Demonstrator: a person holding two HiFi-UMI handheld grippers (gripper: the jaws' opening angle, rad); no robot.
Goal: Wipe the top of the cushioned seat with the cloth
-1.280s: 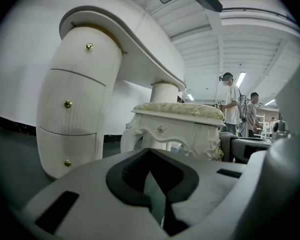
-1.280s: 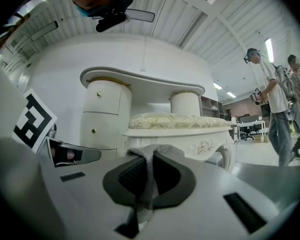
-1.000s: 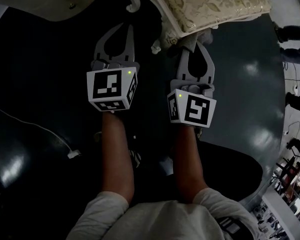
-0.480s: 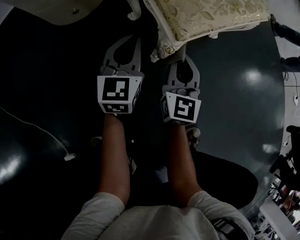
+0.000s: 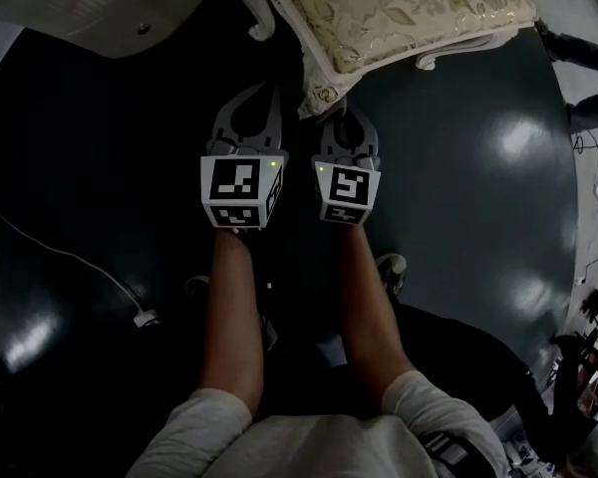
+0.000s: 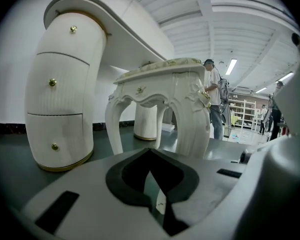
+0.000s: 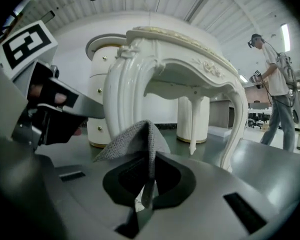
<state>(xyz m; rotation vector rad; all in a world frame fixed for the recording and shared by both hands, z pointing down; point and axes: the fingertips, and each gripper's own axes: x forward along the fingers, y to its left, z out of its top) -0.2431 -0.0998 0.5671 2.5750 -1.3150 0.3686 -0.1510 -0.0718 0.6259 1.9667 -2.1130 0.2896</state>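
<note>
The cushioned seat is a white carved stool with a gold-patterned cushion (image 5: pixel 409 8), at the top of the head view. It rises just ahead of both grippers, its legs (image 6: pixel 165 99) and frame (image 7: pixel 155 69) above jaw level. My right gripper (image 7: pixel 145 194) is shut on a grey cloth (image 7: pixel 137 139), which sticks up in a folded peak between the jaws. In the head view the right gripper (image 5: pixel 347 116) sits right below the stool's near corner. My left gripper (image 5: pixel 267 90) is beside it on the left, jaws shut (image 6: pixel 155 184) with nothing in them.
A white curved dresser (image 6: pixel 65 94) with gold knobs stands left of the stool, its edge at top left (image 5: pixel 100 3). A white cable with a plug (image 5: pixel 145 317) lies on the dark floor at left. A person (image 7: pixel 280 94) stands in the background at right.
Both grippers have drawn closer together, the right one moving left toward the stool's near corner. The cloth stays in the right jaws.
</note>
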